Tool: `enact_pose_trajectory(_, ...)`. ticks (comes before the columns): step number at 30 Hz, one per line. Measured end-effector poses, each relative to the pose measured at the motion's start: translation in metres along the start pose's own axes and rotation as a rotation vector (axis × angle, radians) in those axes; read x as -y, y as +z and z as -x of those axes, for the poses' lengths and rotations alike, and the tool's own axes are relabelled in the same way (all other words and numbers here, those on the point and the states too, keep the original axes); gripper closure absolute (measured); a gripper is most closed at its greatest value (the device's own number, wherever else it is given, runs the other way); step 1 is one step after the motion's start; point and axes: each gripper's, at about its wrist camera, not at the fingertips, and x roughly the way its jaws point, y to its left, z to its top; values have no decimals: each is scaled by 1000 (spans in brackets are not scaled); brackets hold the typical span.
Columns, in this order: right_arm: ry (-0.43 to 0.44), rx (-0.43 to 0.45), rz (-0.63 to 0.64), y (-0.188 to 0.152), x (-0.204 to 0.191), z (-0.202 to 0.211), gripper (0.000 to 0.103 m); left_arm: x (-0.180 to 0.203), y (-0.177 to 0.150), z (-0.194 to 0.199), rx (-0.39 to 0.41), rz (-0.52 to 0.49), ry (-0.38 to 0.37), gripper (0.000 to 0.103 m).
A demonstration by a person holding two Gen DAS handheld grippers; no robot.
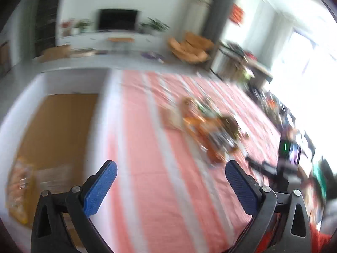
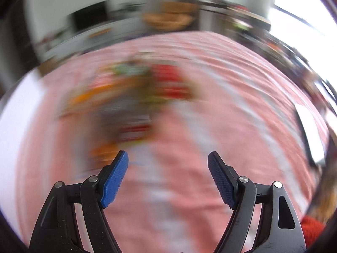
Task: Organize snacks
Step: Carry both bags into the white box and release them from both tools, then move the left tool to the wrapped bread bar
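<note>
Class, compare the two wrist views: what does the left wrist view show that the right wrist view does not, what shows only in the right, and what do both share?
Left only: a cardboard box beside the table with a yellow snack bag in it, and the left hand-held gripper, open and empty.
Right only: a red packet in the pile, and the right hand-held gripper, open and empty.
Both: the pink striped tablecloth, the blurred snack pile and the dark screen on the far wall.

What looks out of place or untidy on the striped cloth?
The snack packets lie in a loose heap on the pink striped cloth, not sorted. The pictures are too blurred to show spills or damage.
</note>
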Motion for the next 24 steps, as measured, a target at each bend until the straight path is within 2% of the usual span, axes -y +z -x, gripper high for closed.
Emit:
enact_pose_trajectory(2,-44,-7,-78,-5,41,-1,22,27,0,-33,-36,-66,0,1)
enact_pose_trajectory(5,-53,-5,-181,-1,71,-11,22,48,-7,-89,-76,-131,45,1)
enact_pose_trajectory(9,-56,-24,-150,2,77,-29,22,35,-25,-148,-116,-123,144,1)
enact_pose_trajectory(11,-80,-33,-111,-4,75,-30,21,25,-29,-162,-122,-101,161,1)
enact_pose_trajectory(13,-96,-33,-91,-21,74,-12,21,16,-30,-176,-133,-84,169,1)
enact_pose_trajectory(15,-97,-29,-90,-26,76,-11,20,13,-36,-189,-131,-98,182,1)
enact_pose_trajectory(19,-101,-22,-92,-35,74,-2,18,14,-39,-193,-140,-134,199,0)
enact_pose_trajectory(24,-105,-16,-92,-36,74,-1,16,13,-38,-190,-140,-131,197,0)
